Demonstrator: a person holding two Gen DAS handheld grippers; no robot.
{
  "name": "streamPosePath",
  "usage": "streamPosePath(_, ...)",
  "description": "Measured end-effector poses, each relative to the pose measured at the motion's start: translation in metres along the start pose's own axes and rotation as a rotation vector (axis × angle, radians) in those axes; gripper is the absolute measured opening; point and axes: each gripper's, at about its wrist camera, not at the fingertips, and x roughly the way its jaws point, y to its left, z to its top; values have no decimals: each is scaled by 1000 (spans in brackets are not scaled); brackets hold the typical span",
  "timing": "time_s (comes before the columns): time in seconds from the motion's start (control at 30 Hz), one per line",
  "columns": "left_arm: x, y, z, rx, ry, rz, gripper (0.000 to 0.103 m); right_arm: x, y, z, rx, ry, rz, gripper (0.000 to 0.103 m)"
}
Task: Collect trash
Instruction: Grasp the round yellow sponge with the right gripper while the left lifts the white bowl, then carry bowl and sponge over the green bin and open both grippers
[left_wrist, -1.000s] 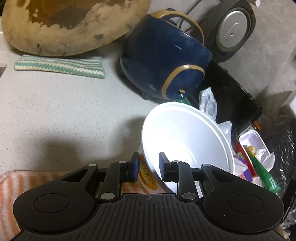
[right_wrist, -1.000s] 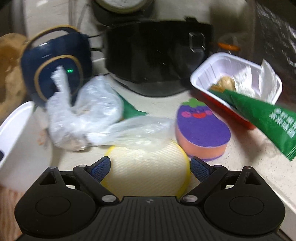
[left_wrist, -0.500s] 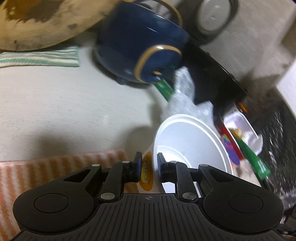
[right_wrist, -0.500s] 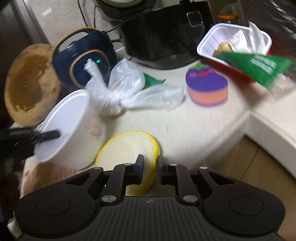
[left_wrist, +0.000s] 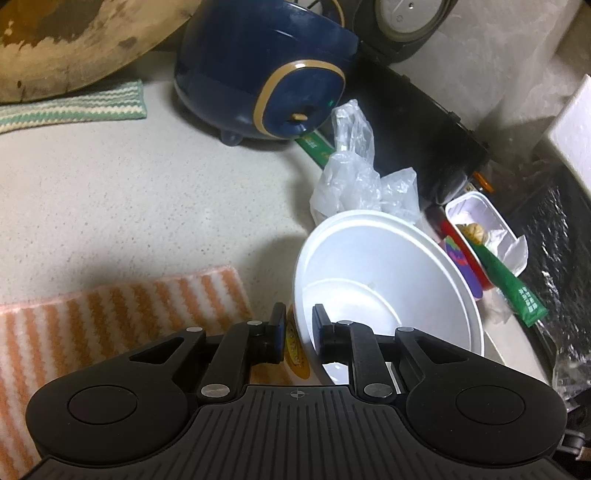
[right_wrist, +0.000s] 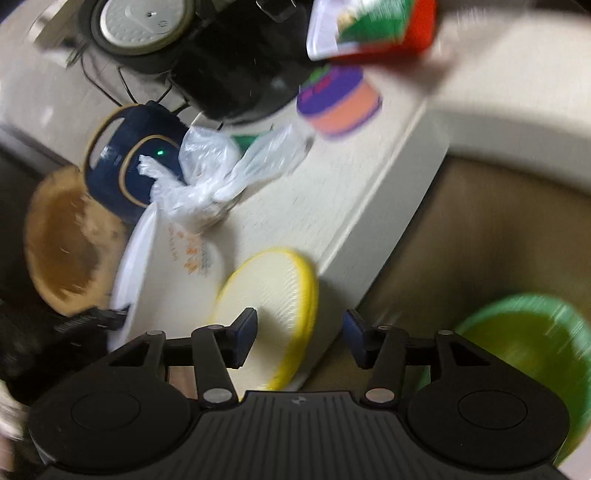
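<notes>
My left gripper is shut on the rim of a white foam bowl and holds it tilted above the counter; the bowl also shows in the right wrist view. My right gripper is open, with a yellow round lid between its fingers, past the counter's front edge. Whether the lid is falling or still touches a pad I cannot tell. A crumpled clear plastic bag lies behind the bowl. A white tray holds scraps and a green wrapper.
A navy rice cooker, a black appliance, a wooden board, an orange striped cloth and a purple sponge are on the counter. A green bin stands below the counter edge at right.
My right gripper has swung out over the counter edge toward the green bin and opened, loosening the yellow lid. My left gripper has kept the bowl and shifted a little.
</notes>
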Motion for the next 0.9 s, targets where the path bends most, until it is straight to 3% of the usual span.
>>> streamPosePath(0.03, 0, 1, 0, -13, 0, 5, 16, 1, 4, -2, -11, 7, 15, 31)
streamPosePath(0.07, -1, 2, -1, -25, 0, 6, 16, -1, 9, -4, -40, 0, 6, 27)
streamPosePath(0.23, -5, -2, -4, -20, -32, -34, 12, -34, 35, -6, -180, -105, -9, 14)
streamPosePath(0.4, -2, -24, -6, 32, -29, -87, 13, -68, 41, -2, -275, -224, -139, 14)
streamPosePath(0.57, 6, -65, -20, 134, 24, -183, 12, -98, 16, -5, -246, -295, -264, 14)
streamPosePath(0.73, 23, -113, -53, 231, 152, -303, 13, -126, -20, -23, -220, -340, -428, 14)
streamPosePath(0.9, 44, -155, -90, 350, 276, -333, 13, -144, -67, -43, -143, -326, -540, 14)
